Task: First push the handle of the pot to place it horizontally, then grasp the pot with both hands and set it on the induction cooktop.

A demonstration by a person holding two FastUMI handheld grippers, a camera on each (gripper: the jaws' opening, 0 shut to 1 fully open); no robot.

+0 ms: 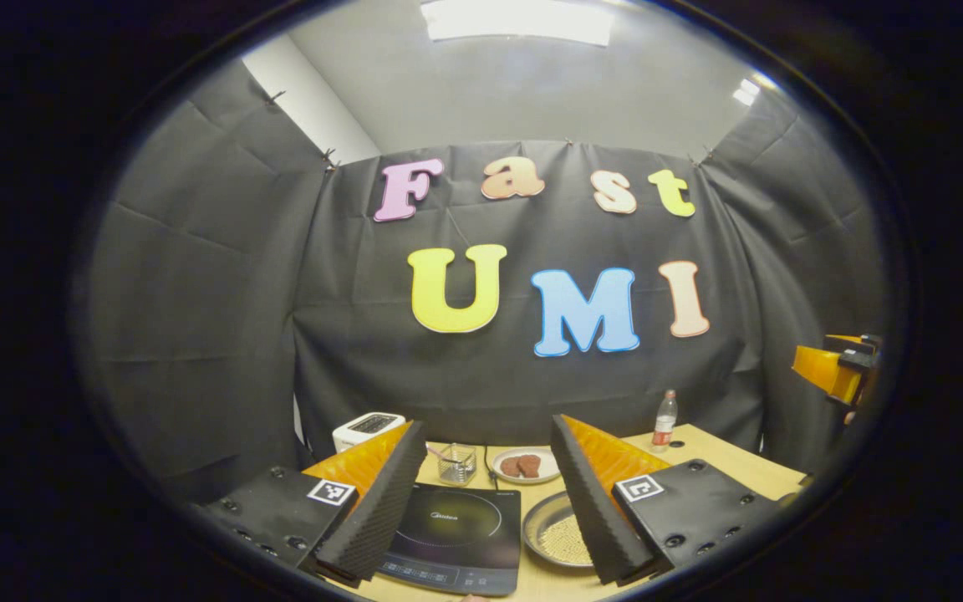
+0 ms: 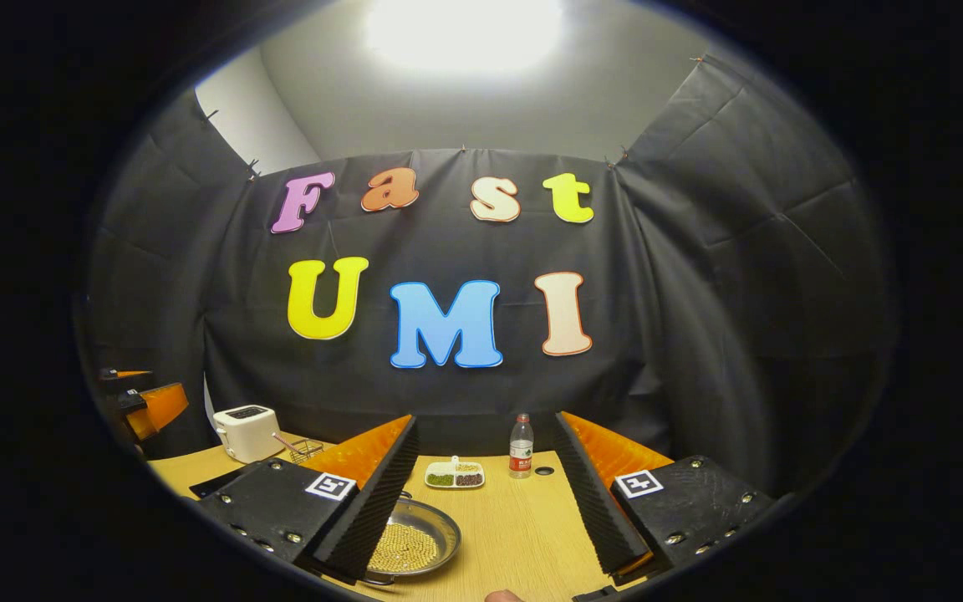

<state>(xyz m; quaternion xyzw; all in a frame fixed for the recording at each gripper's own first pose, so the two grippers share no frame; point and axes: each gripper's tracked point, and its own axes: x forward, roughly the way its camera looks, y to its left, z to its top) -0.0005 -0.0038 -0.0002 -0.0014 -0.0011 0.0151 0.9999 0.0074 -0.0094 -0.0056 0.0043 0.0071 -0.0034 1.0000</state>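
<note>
The pot (image 1: 555, 535) is a shallow silver pan holding yellow grains, on the wooden table (image 1: 732, 468) just right of the black induction cooktop (image 1: 456, 531). Its handle is hidden. My left gripper (image 1: 486, 435) is open, raised above the near edge of the table, with the cooktop between its fingers and the pot partly behind the right finger. My right gripper (image 2: 486, 428) is open too, hovering over bare table (image 2: 523, 527), with the pot (image 2: 415, 543) beside its left finger. Each gripper also appears at the edge of the other's view: the right gripper (image 1: 837, 368) and the left gripper (image 2: 143, 403).
Along the back of the table stand a white toaster (image 1: 367, 429), a small wire basket (image 1: 456, 465), a plate of brown pieces (image 1: 523, 465) and a plastic bottle (image 1: 664, 420). A small white dish of beans (image 2: 454, 477) lies behind the pot. A fingertip (image 2: 502, 595) shows at the bottom edge.
</note>
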